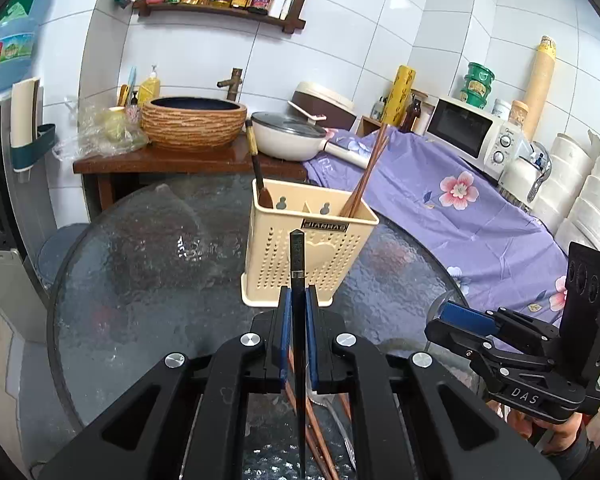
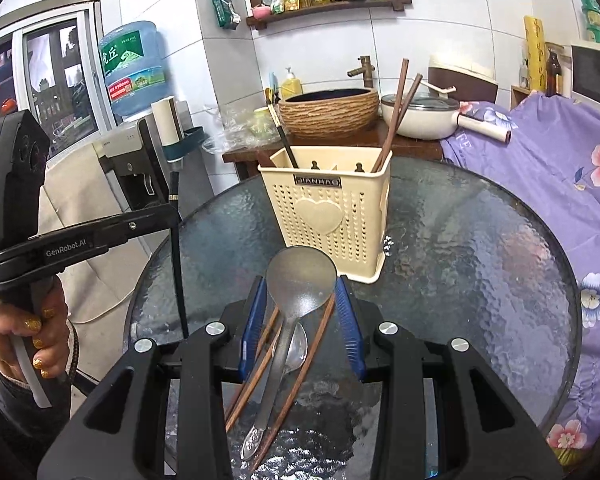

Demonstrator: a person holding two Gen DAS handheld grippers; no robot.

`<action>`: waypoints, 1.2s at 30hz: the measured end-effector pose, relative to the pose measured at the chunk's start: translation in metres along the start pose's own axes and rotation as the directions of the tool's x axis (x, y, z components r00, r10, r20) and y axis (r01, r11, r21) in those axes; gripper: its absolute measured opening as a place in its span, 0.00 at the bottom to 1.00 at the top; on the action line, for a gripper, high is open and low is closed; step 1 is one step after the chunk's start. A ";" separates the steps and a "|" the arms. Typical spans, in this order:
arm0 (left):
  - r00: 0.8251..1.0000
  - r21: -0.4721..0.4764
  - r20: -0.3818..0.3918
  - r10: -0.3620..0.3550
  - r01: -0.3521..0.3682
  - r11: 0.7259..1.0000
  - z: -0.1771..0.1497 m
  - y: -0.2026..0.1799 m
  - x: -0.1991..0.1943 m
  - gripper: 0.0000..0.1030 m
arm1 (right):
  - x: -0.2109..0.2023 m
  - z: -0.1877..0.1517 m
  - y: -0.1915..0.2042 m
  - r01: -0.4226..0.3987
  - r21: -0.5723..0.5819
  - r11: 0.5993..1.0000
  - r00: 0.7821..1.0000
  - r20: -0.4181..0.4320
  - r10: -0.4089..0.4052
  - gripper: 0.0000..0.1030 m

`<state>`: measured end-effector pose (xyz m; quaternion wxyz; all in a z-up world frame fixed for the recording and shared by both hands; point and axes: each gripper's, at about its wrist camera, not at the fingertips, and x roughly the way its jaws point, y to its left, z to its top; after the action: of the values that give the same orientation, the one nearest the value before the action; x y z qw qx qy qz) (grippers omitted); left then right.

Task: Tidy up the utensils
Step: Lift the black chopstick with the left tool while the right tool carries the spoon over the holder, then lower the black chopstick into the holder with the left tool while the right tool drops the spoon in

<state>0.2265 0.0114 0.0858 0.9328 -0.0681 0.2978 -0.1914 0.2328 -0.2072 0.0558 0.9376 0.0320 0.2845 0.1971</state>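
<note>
Chopstick (image 1: 298, 264), dark, clenched upright in left gripper (image 1: 299, 320); steel ladle (image 2: 300, 280) grasped by right gripper (image 2: 300, 312). Both hung before the cream utensil caddy (image 1: 306, 248) on the glass table (image 1: 140, 280). Step judged: carrying; next, dropping each into a compartment.

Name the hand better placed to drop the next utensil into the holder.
Left. Its gripper is shut on a dark chopstick aimed at the beige utensil holder; the right gripper's jaws grip the wide spoon.
</note>
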 end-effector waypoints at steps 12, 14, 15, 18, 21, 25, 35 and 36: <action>0.998 0.030 0.059 -0.021 0.019 0.999 0.032 -0.017 -0.010 0.07 | -0.005 0.038 0.006 0.042 -0.060 0.997 0.995 0.096 -0.036 0.35; 0.996 0.033 0.084 -0.025 0.022 0.999 0.044 -0.021 -0.016 0.07 | -0.005 0.052 0.006 0.057 -0.075 0.996 0.992 0.119 -0.047 0.35; 0.995 0.035 0.095 -0.026 0.023 0.999 0.051 -0.023 -0.018 0.07 | -0.005 0.058 0.007 0.061 -0.079 0.995 0.991 0.124 -0.051 0.35; 0.992 0.040 0.123 -0.027 0.022 0.999 0.072 -0.029 -0.021 0.07 | -0.003 0.081 0.006 0.074 -0.076 0.994 0.987 0.149 -0.062 0.35; 0.988 0.016 0.153 -0.017 0.015 1.000 0.095 -0.029 -0.022 0.07 | -0.001 0.109 0.002 0.109 -0.070 0.991 0.978 0.187 -0.095 0.35; 0.974 -0.021 0.224 0.037 -0.033 0.999 0.128 -0.029 -0.023 0.07 | 0.002 0.140 -0.003 0.157 -0.054 0.986 0.961 0.237 -0.140 0.35; 0.926 -0.151 0.340 0.162 -0.116 0.982 0.177 -0.018 -0.003 0.07 | 0.038 0.184 -0.018 0.288 -0.016 0.958 0.912 0.309 -0.269 0.35; 0.920 -0.158 0.350 0.177 -0.128 0.979 0.177 -0.017 0.001 0.07 | 0.044 0.183 -0.020 0.302 -0.015 0.953 0.908 0.310 -0.283 0.35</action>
<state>0.3244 -0.0026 0.2330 0.9772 -0.1402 0.1371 -0.0819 0.3731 -0.1984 0.1821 0.9896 -0.0105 0.1319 0.0558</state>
